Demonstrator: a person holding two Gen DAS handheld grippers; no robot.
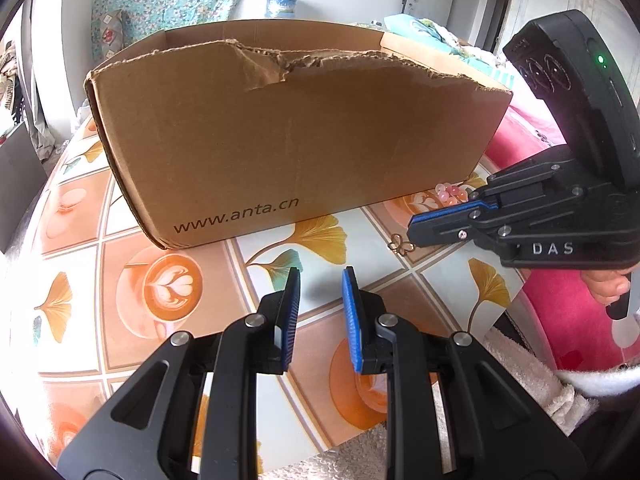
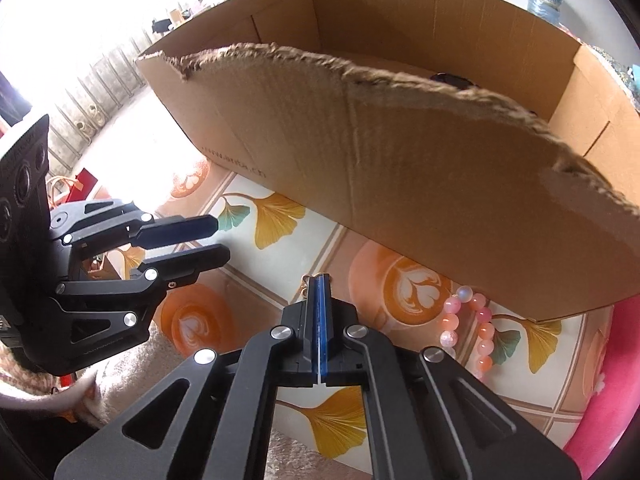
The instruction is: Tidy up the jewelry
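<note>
An open cardboard box (image 1: 280, 128) with a torn front wall stands on the patterned table; it also shows in the right wrist view (image 2: 440, 200). A dark object (image 2: 454, 80) lies inside it, mostly hidden. My right gripper (image 1: 412, 236) is shut on a small gold butterfly-shaped piece (image 1: 401, 246), low over the table in front of the box; in its own view (image 2: 319, 278) only a sliver of the gold piece (image 2: 306, 280) shows. A pink bead bracelet (image 2: 476, 328) lies by the box's right corner (image 1: 452, 194). My left gripper (image 1: 320, 274) is open and empty (image 2: 218, 240).
The table top (image 1: 168, 280) carries a tile print of coffee cups and ginkgo leaves. A pink cushion (image 1: 560, 332) lies past the right edge. A beige towel (image 1: 528, 376) lies at the near edge.
</note>
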